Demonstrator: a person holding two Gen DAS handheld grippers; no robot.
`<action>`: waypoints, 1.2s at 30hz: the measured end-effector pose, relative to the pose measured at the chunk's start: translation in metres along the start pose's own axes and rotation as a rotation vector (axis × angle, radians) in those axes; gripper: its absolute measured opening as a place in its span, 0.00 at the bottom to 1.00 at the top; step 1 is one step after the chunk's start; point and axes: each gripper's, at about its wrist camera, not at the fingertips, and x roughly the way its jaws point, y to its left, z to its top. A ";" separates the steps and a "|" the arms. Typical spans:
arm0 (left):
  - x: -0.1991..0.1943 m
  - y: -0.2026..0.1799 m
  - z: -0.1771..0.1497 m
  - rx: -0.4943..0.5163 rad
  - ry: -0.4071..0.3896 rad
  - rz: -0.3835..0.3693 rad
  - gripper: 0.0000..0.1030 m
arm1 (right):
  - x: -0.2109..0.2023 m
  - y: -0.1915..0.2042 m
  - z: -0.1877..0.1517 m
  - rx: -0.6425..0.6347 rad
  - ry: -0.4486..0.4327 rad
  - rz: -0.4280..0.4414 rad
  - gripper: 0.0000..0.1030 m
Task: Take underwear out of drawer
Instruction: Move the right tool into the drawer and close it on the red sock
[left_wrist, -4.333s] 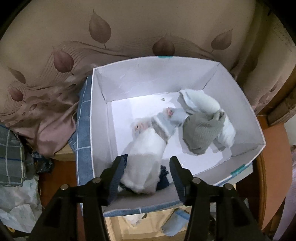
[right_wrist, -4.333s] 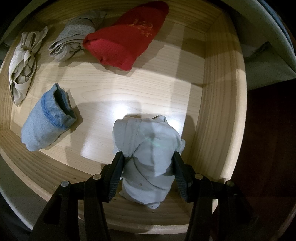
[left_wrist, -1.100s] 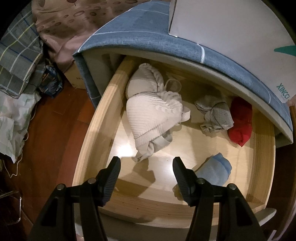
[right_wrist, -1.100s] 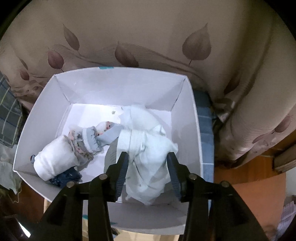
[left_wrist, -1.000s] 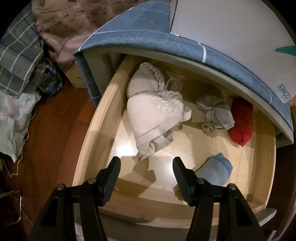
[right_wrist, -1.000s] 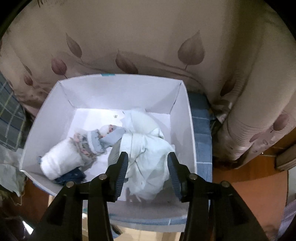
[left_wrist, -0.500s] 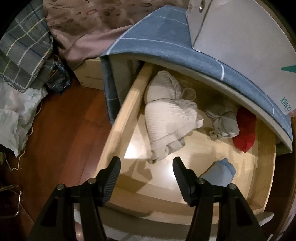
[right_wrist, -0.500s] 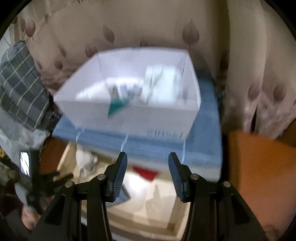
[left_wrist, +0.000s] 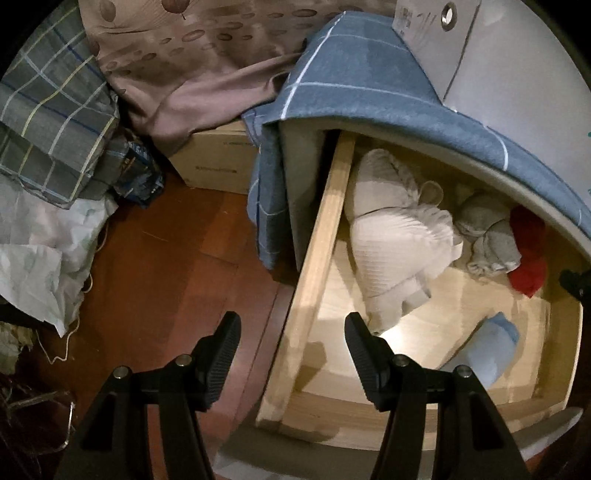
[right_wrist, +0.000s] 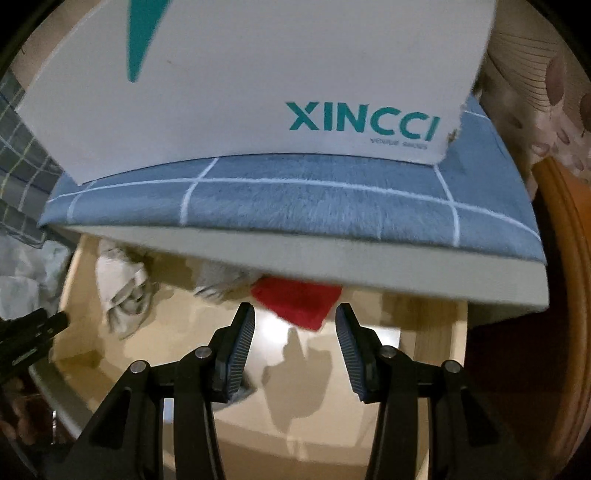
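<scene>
Below the blue cloth (right_wrist: 295, 192) and white box (right_wrist: 258, 74), my right gripper (right_wrist: 293, 332) points into the drawer (left_wrist: 317, 258), fingers apart and empty, lined up on the red underwear (right_wrist: 299, 299) at the back. I judge I should come in low under the cabinet edge, straddle the red roll and close on its middle. My left gripper (left_wrist: 291, 347) hangs released and empty over the drawer's side rail. White (left_wrist: 399, 236), grey (left_wrist: 487, 243) and blue (left_wrist: 487, 350) pieces lie nearby; the overhang crowds my approach.
</scene>
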 end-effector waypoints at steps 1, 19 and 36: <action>0.001 0.001 -0.001 0.002 -0.004 0.002 0.58 | 0.004 0.001 0.001 -0.004 0.001 -0.003 0.42; 0.010 0.008 0.006 0.013 -0.002 -0.033 0.58 | 0.047 -0.003 0.010 0.065 0.004 -0.146 0.48; 0.006 0.012 0.003 0.009 -0.007 -0.026 0.58 | 0.071 0.001 0.004 0.072 0.053 -0.144 0.29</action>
